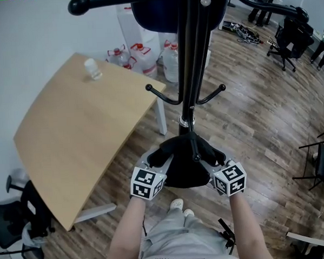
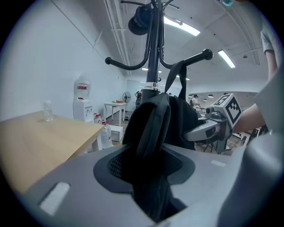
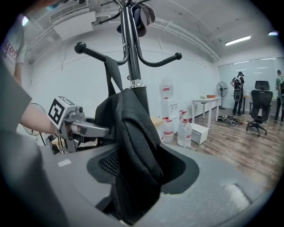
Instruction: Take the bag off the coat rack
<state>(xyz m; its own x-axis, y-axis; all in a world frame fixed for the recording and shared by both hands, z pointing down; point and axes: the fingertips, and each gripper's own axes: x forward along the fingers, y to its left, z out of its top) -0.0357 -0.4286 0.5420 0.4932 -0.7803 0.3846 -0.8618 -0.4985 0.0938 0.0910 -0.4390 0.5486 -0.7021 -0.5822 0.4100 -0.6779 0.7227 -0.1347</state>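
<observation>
A black bag point(image 1: 181, 164) hangs low against the pole of the black coat rack point(image 1: 189, 70), its strap point(image 3: 113, 75) looped over a hook arm. My left gripper point(image 1: 162, 160) is at the bag's left side, and in the left gripper view a fold of the bag point(image 2: 153, 128) sits squeezed between its jaws. My right gripper point(image 1: 209, 160) is at the bag's right side. In the right gripper view the bag point(image 3: 133, 142) lies between the jaws, which stand wide around it. Each gripper shows in the other's view, the right point(image 2: 208, 128) and the left point(image 3: 84, 128).
A wooden table point(image 1: 81, 136) with a small bottle point(image 1: 93, 69) stands on the left. Water jugs point(image 1: 142, 57) sit on the floor behind the rack. A dark cap point(image 2: 140, 22) hangs near the rack's top. Office chairs point(image 1: 292, 38) stand at the far right.
</observation>
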